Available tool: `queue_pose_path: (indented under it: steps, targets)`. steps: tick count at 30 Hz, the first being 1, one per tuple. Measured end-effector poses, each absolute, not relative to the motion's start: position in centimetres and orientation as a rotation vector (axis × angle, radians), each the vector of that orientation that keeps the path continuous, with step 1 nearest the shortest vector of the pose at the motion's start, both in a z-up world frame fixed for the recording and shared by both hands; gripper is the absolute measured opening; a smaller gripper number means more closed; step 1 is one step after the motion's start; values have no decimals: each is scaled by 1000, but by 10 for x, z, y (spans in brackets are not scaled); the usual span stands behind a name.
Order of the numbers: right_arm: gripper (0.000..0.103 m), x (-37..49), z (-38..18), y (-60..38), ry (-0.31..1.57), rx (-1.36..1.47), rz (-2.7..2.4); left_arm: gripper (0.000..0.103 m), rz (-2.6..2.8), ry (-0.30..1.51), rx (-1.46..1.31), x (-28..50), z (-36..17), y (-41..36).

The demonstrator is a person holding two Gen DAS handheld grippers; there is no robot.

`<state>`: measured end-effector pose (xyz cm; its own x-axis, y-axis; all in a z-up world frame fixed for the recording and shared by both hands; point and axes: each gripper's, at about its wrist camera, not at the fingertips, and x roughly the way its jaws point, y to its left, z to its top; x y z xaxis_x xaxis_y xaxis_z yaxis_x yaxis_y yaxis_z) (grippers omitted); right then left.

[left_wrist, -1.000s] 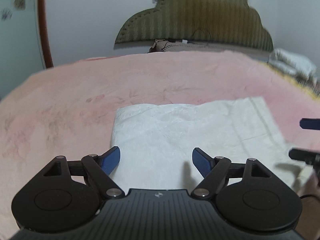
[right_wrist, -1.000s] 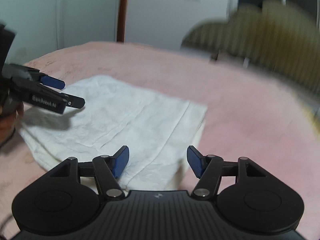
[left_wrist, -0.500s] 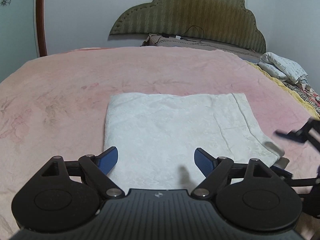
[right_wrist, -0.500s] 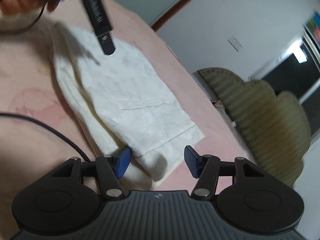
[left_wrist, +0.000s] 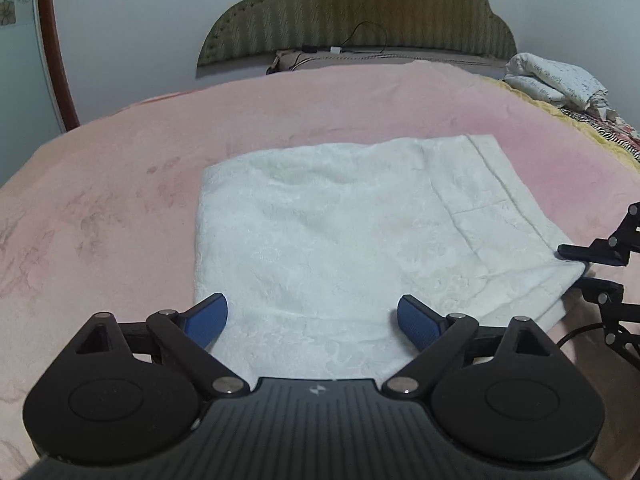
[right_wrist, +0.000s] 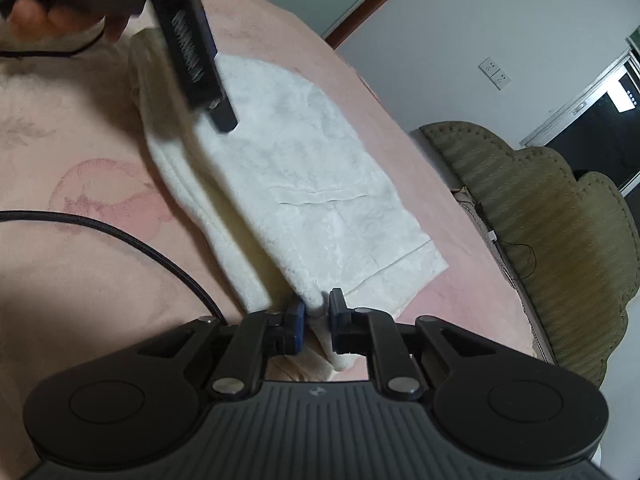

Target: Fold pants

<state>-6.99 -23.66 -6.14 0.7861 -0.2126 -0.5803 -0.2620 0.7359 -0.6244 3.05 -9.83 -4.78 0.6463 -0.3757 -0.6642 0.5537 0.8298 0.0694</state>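
On the pink bed (left_wrist: 360,120), white pants (left_wrist: 344,232) are laid folded flat, one corner pinched by the right gripper (right_wrist: 317,312).

Nearest in the left wrist view, the left gripper (left_wrist: 312,316) is held wide open over the near edge of the pants, with nothing gripped. At the right corner, cloth is clamped between the nearly closed right fingers. Beyond the pants, a green headboard (left_wrist: 356,12) is seen at the wall, with folded bedding (left_wrist: 556,80) to its right.
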Motion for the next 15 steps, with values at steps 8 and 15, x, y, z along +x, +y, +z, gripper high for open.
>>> queue_pose_path:
  steps: [8, 15]
  targets:
    - [13, -72, 13, -281, 636, -380, 137, 94, -527, 665, 151, 60, -18, -92]
    - [14, 18, -27, -316, 709, -74, 38, 96, -441, 785, 236, 99, -57, -116]
